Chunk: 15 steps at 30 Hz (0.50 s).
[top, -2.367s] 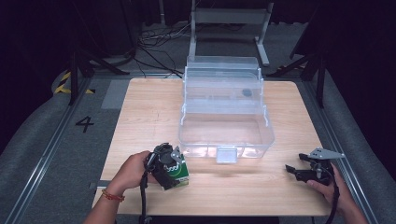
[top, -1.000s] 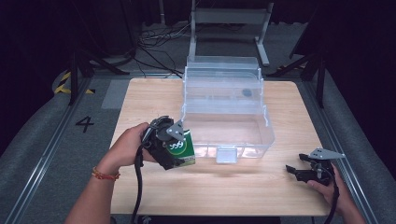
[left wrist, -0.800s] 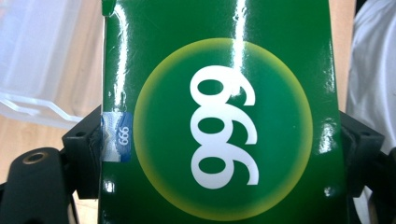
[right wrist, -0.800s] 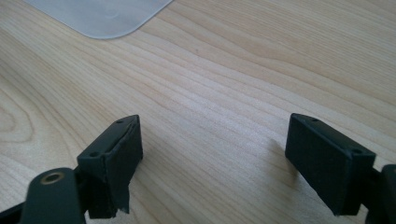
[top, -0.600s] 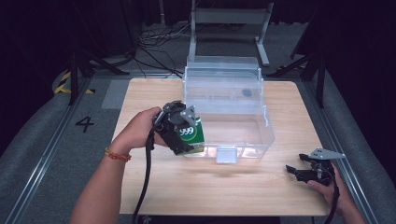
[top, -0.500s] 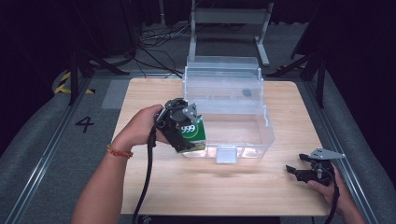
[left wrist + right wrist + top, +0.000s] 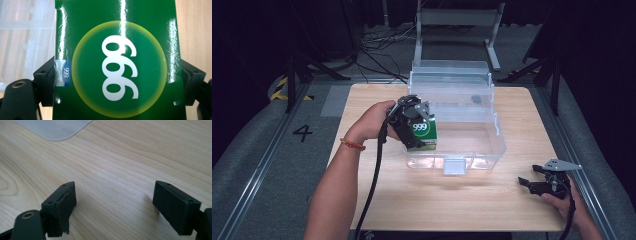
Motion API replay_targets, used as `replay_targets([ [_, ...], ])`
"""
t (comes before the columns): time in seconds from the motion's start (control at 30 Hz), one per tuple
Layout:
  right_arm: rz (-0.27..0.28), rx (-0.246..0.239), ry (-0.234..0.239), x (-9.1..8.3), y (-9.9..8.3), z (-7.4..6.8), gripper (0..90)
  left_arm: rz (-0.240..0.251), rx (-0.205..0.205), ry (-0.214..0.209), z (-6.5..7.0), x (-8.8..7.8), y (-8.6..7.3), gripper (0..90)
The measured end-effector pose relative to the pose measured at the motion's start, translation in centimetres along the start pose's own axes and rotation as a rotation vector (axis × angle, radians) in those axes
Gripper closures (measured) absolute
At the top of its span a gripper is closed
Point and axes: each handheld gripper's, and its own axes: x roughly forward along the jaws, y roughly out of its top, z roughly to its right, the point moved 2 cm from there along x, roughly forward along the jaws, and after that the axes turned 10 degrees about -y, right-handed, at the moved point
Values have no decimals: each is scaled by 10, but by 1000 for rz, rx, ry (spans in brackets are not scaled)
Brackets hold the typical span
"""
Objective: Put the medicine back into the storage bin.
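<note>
A green box marked 999 (image 7: 423, 133) hangs over the left front corner of the clear plastic bin (image 7: 492, 150), held in my left gripper (image 7: 414, 126). In the left gripper view the green box (image 7: 117, 62) sits tight between the two black pads (image 7: 46, 82), which press on its sides. My right gripper (image 7: 532, 184) rests low at the table's front right, held by a hand. In the right gripper view its jaws stand wide apart over bare wood, with the right gripper (image 7: 113, 205) holding nothing.
The clear bin's lid (image 7: 452, 75) stands up at its back, and a small dark thing (image 7: 476, 99) lies inside near the back wall. The wooden table (image 7: 422, 200) has free room in front of the bin. A metal stand (image 7: 457, 20) rises behind the table.
My left gripper has carried the green box up and to the right, from the table's front left to the bin's left front corner. The right gripper has stayed put.
</note>
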Motion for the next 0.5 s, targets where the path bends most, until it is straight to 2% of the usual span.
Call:
replay_targets([
  [0.1, 0, 0, 0, 0, 0, 0, 192, -2, -5, -12, -7, 6, 2, 160],
  [0.13, 0, 0, 1, 0, 0, 0, 192, -5, 8, -15, -10, 9, 3, 160],
  [0.2, 0, -1, 1, 0, 0, 0, 192, -19, 2, -35, -13, 14, 3, 160],
  [0.27, 0, -1, 1, 0, 0, 0, 192, -32, 0, -37, -18, 20, 4, 160],
  [0.47, 0, 0, -1, 0, 0, 0, 192, -43, -11, -65, -28, 33, 3, 160],
  [0.5, -1, 1, -1, 0, 0, 0, 192, -52, 2, -70, -31, 36, 2, 160],
])
